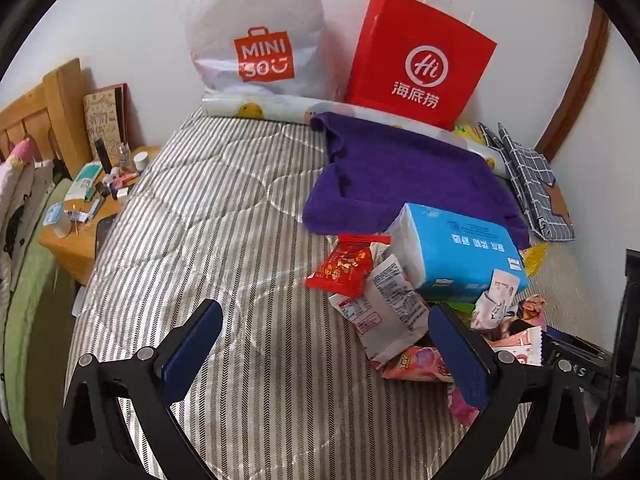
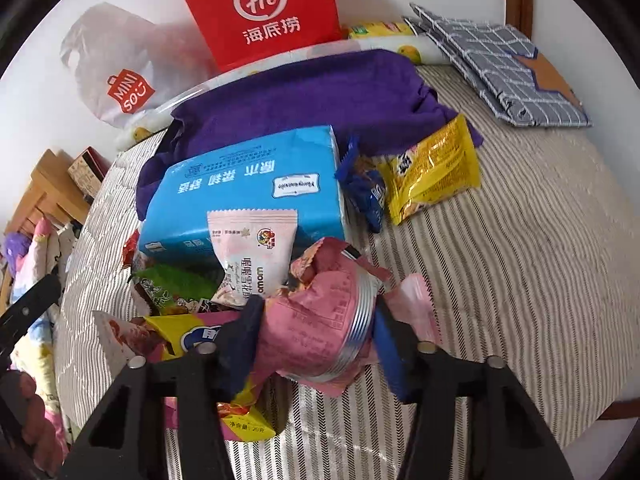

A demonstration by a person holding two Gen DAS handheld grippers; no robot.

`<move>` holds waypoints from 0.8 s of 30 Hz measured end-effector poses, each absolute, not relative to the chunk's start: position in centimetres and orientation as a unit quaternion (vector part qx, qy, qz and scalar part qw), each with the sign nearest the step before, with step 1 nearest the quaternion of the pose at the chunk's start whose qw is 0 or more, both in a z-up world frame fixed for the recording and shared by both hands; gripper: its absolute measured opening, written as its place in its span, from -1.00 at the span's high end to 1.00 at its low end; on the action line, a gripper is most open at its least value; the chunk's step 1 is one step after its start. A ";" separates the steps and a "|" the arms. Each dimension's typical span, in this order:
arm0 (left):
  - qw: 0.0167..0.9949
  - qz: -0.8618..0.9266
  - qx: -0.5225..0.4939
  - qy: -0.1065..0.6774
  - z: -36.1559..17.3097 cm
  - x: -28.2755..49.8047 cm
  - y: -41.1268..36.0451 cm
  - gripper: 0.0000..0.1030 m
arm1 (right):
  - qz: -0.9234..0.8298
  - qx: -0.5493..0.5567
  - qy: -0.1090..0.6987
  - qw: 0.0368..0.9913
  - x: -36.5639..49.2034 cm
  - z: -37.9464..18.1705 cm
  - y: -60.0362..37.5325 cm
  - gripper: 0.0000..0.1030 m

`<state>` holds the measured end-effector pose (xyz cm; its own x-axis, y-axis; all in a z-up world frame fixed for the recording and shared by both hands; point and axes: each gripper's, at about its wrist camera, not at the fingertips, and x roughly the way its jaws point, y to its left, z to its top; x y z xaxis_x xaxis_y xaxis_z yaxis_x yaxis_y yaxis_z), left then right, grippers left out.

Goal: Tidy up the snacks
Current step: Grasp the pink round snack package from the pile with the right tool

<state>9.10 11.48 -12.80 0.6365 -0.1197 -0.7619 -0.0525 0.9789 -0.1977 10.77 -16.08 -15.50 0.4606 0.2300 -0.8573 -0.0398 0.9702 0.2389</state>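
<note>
On a striped bed, a heap of snacks awaits sorting: the right tongs pinch a crumpled pink snack packet with a ribbed silver seam, both blue pads pressed into its sides at the near edge of the pile. The left tongs hover spread wide over bare mattress, nothing between their fingers, with a white wrapper and a red packet just beyond the right-hand finger. Behind the pile lie a blue tissue pack, a pale pink wowo pouch leaning on it, a yellow packet beside a small blue one, and a purple cloth; a red paper bag and a white Miniso bag stand against the wall. The step in hand appears to be lifting the pink packet clear of the heap. Doing it well likely means raising it straight up first, since neighbouring wrappers touch it and could drag along, and keeping the squeeze light, because the soft film is already buckling and its contents may crush. Which bag is meant to take it cannot be told; the free left tongs could steady the chosen bag's mouth or hold down loose wrappers.
</note>
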 end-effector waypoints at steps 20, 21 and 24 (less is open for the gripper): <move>0.881 0.000 -0.088 0.464 -15.2 12.8 10.9 -0.89 | -0.033 0.019 0.470 0.882 9.7 -13.2 -23.5 0.10; 0.880 0.001 -0.083 0.467 -15.3 13.3 10.8 -0.87 | -0.034 0.019 0.473 0.880 9.8 -13.5 -23.8 0.10; 0.878 0.004 -0.069 0.473 -15.6 14.3 10.7 -0.83 | -0.033 0.018 0.481 0.876 10.0 -14.3 -24.2 0.10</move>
<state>14.32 10.70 -15.64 0.5520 -0.0584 -0.8318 -0.0730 0.9903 -0.1179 9.98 -24.24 -14.34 0.5348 -0.0403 -0.8440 0.0755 0.9971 0.0002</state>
